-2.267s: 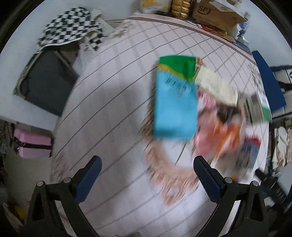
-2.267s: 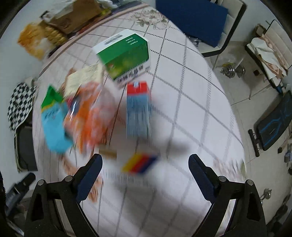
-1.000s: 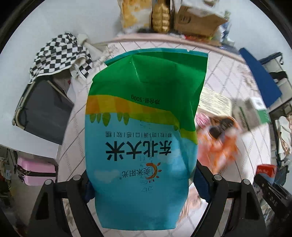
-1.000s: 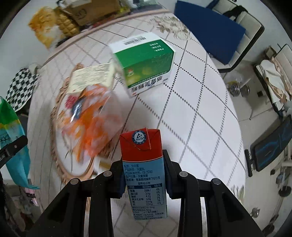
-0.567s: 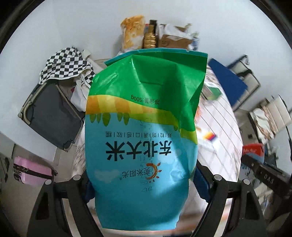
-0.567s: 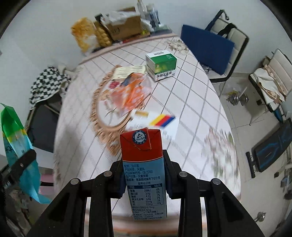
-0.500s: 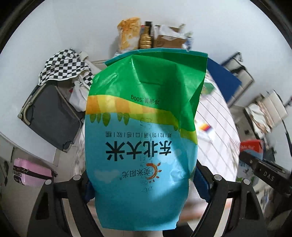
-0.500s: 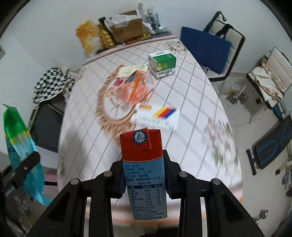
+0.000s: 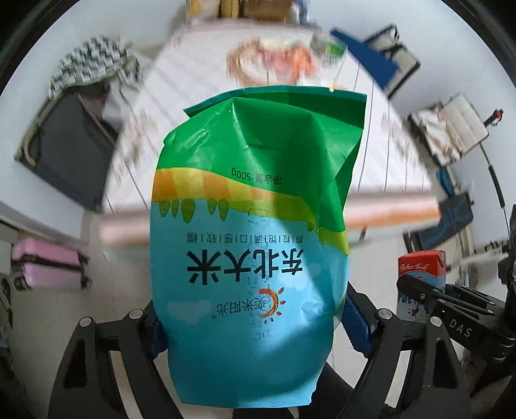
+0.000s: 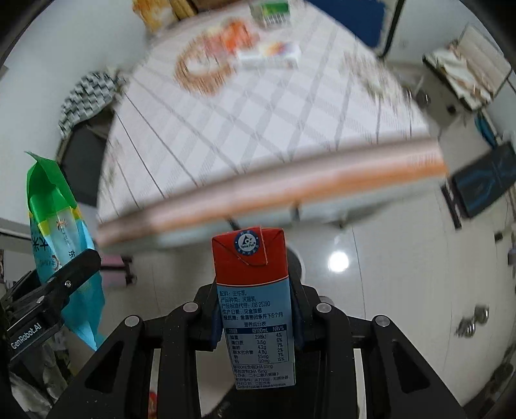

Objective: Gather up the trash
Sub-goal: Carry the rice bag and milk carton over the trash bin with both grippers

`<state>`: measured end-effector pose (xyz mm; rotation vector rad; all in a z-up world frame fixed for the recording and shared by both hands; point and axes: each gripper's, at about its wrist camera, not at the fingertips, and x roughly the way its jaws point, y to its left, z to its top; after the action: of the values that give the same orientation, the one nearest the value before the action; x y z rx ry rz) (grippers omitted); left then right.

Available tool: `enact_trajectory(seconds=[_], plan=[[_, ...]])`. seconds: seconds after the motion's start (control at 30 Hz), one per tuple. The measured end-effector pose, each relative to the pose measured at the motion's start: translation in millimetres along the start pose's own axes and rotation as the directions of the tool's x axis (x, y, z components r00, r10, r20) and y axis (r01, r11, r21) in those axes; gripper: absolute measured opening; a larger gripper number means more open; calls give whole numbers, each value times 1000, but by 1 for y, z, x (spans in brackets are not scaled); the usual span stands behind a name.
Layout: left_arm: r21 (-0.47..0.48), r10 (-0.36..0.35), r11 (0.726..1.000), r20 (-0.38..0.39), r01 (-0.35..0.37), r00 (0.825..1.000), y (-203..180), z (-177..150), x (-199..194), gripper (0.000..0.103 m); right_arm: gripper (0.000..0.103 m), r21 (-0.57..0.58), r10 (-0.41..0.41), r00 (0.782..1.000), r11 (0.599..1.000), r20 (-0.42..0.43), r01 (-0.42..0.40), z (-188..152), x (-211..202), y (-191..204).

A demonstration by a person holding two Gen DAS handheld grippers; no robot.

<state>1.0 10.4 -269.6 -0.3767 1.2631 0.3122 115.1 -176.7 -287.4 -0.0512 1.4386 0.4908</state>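
Observation:
My left gripper [image 9: 253, 328] is shut on a green and blue rice bag [image 9: 254, 245], held upright off the table's near edge; the bag fills the middle of the left wrist view. It also shows in the right wrist view [image 10: 56, 225]. My right gripper [image 10: 256, 317] is shut on a red and blue milk carton [image 10: 254, 296], held upright above the floor in front of the table. The carton also shows in the left wrist view [image 9: 422, 274]. An orange wrapper [image 10: 235, 35], a green box [image 10: 269, 11] and a white card [image 10: 277, 51] lie far off on the table.
The checked table [image 10: 258, 122] with its orange front edge lies ahead of both grippers. A dark suitcase [image 9: 64, 148] and a pink case [image 9: 45, 264] stand left of it. A blue chair [image 9: 367, 61] stands to the right. White floor [image 10: 403, 274] lies below.
Both grippers have drawn back from the table and dropped lower, each still holding its item. The table's front edge now crosses both views and the trash on the table looks farther away.

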Motion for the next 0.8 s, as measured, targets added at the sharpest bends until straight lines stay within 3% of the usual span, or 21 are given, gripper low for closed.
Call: enact_trajectory(seconds=[0.23, 0.43, 0.67, 0.8], plan=[[-73, -38, 997, -191, 25, 981, 2, -64, 113, 85, 35, 35, 16, 980, 999, -199, -9, -62, 115, -46], [-156, -85, 987, -318, 36, 944, 20, -90, 250, 85, 34, 45, 17, 957, 999, -288, -4, -91, 236, -77], [-244, -161, 967, -365, 73, 917, 39, -92, 384, 85, 34, 40, 18, 946, 999, -324, -6, -93, 362, -96], [-276, -220, 954, -378, 117, 899, 39, -96, 434, 87, 34, 64, 42, 938, 998, -345, -22, -90, 422, -104]])
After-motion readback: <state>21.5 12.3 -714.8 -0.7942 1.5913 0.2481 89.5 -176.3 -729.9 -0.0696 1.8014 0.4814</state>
